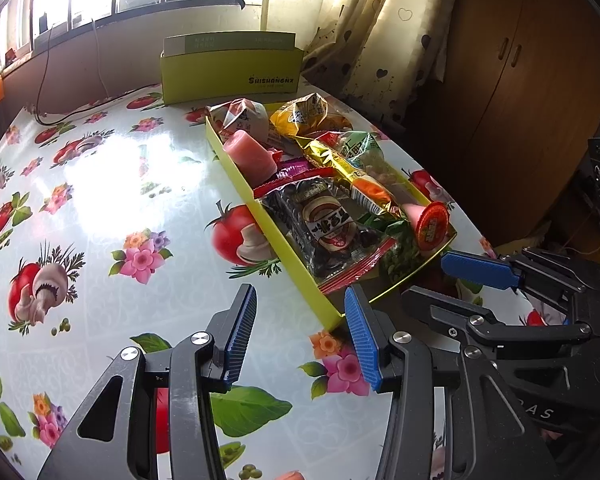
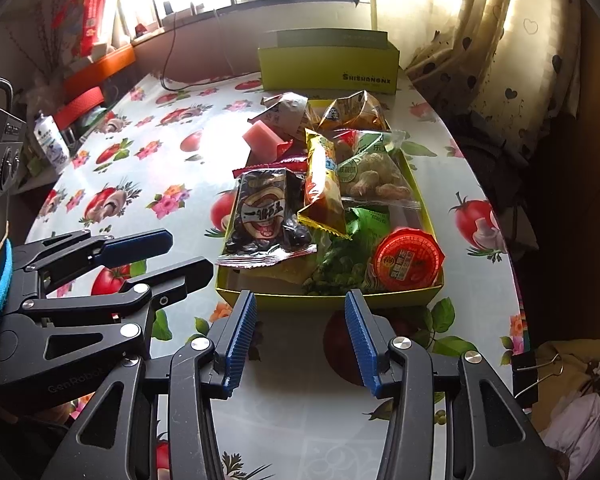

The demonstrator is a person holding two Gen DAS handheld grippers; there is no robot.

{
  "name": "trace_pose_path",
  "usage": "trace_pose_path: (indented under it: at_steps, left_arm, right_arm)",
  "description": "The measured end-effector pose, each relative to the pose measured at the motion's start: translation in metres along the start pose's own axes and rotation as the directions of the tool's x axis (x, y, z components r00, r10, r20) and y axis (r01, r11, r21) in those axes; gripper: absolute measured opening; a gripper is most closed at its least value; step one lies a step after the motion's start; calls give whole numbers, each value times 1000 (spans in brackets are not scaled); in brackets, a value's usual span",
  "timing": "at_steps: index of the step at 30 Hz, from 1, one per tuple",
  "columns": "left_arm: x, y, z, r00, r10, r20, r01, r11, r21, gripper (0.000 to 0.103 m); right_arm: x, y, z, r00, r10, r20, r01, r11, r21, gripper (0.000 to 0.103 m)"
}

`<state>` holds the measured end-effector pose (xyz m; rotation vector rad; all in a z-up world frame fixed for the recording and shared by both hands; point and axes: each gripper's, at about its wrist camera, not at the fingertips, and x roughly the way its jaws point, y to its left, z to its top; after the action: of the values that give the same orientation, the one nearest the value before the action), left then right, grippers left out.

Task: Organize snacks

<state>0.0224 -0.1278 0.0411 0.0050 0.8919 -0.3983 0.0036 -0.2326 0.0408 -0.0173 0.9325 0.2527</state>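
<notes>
A shallow yellow-green tray [image 1: 284, 248] [image 2: 328, 300] lies on the flowered tablecloth, filled with snacks. Among them are a black packet [image 1: 324, 220] [image 2: 266, 216], a red-lidded jelly cup [image 1: 432, 226] [image 2: 408, 260], a pink jelly cup [image 1: 248, 152] [image 2: 260, 138], a gold packet [image 1: 352, 172] [image 2: 322, 188], a peanut bag [image 2: 372, 176] and a green pea bag [image 2: 340, 264]. My left gripper [image 1: 300, 336] [image 2: 190, 252] hovers open just left of the tray's near corner, holding nothing. Before the tray's near wall, my right gripper [image 2: 302, 332] [image 1: 424, 276] is open with only tablecloth between its pads.
A taller yellow-green box [image 1: 232, 72] [image 2: 328, 68] stands behind the tray by the window. A cable [image 1: 40, 92] trails over the far table corner. A white bottle [image 2: 52, 140] and orange trays [image 2: 100, 68] sit off the left side. The rounded table edge [image 2: 512, 272] drops off to the right.
</notes>
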Motion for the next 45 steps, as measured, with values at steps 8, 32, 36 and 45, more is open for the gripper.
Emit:
trace_pose_path:
  at_steps: [8,32,36,45]
  left_arm:
    - [1,-1,0,1000,11,-2,-11,1000,3,47]
    - [-1,-1,1,1000,22,8,-22,1000,6,47]
    - [-1,-1,0,1000,21,8,-21,1000,6,47]
    - [-2,-1,-2,1000,23,9,-23,1000,3,47]
  right_arm:
    - [0,0,0,1000,0,0,0,1000,1,45]
    - [1,-2,1,1000,2,0,-2,1000,3,45]
    - [1,-1,1,1000,3,0,-3,1000,3,45]
    - [1,-1,1,1000,3,0,-3,1000,3,45]
